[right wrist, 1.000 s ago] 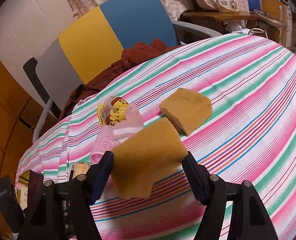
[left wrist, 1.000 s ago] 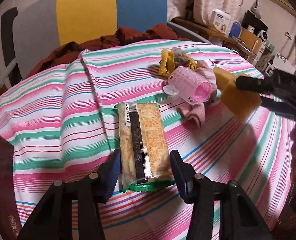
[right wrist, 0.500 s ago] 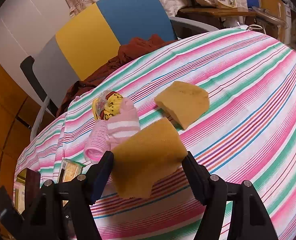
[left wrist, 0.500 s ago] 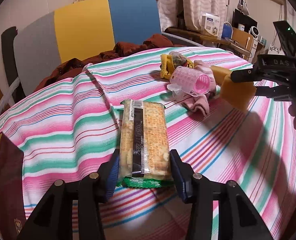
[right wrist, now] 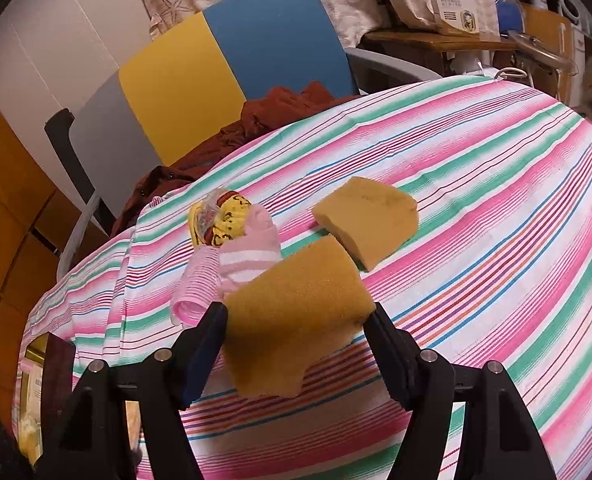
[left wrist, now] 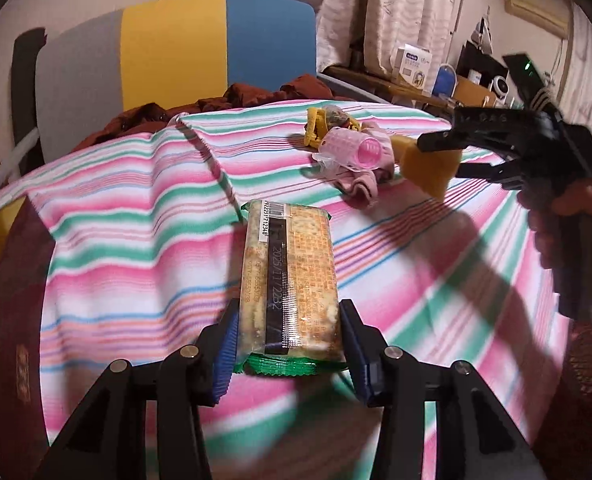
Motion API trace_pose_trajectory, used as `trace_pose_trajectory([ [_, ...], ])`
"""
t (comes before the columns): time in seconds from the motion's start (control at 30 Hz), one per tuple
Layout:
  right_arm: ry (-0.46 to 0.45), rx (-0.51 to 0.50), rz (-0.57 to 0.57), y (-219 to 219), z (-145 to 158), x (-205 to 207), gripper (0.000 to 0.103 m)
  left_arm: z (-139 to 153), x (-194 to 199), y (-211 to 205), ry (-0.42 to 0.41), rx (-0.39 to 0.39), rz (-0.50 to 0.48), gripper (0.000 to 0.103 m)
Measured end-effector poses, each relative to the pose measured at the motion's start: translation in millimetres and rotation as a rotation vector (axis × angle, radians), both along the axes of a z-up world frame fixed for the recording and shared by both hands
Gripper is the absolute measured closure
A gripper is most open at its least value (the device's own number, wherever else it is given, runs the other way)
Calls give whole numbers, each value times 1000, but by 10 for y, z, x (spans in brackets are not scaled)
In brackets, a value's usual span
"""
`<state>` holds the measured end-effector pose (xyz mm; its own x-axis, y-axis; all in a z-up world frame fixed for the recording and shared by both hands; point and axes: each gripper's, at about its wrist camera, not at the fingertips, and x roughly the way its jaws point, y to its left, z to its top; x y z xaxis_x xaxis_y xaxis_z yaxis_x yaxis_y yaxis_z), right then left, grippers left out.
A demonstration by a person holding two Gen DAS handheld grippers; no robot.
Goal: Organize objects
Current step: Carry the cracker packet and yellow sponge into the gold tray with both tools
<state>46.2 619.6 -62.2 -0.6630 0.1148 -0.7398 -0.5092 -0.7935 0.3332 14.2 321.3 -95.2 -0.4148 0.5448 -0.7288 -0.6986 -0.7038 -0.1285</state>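
Left gripper [left wrist: 289, 344] fingers clamped on cracker packet [left wrist: 290, 280] at lower centre, light, brittle, best held by long edges; right gripper [right wrist: 296, 344] fingers squeezing soft sponge [right wrist: 296, 312] above striped surface [right wrist: 496, 200].

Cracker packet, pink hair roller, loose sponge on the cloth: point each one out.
Cracker packet [left wrist: 292, 276], left wrist view, wrapper middle.
Pink hair roller [left wrist: 352, 148], left wrist view, ribbed side.
Loose sponge [right wrist: 370, 216], right wrist view, top face.
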Motion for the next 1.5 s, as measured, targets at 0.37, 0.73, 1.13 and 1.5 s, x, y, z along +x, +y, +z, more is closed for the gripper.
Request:
trace_pose_trajectory([
  [0.37, -2, 44, -6, -57, 9, 20, 32, 104, 365, -520, -38, 97, -61, 56],
  [0.73, 42, 145, 91, -440, 255, -78, 32, 488, 459, -1181, 18, 184, -7, 56],
  [1.13, 128, 113, 427, -1892, 705, -168, 32, 688, 334, -2140, 23, 277, 186, 56],
  [1.5, 130, 85, 775, -3439, 749, -163, 32, 610, 83, -3032, 3, 301, 435, 56],
])
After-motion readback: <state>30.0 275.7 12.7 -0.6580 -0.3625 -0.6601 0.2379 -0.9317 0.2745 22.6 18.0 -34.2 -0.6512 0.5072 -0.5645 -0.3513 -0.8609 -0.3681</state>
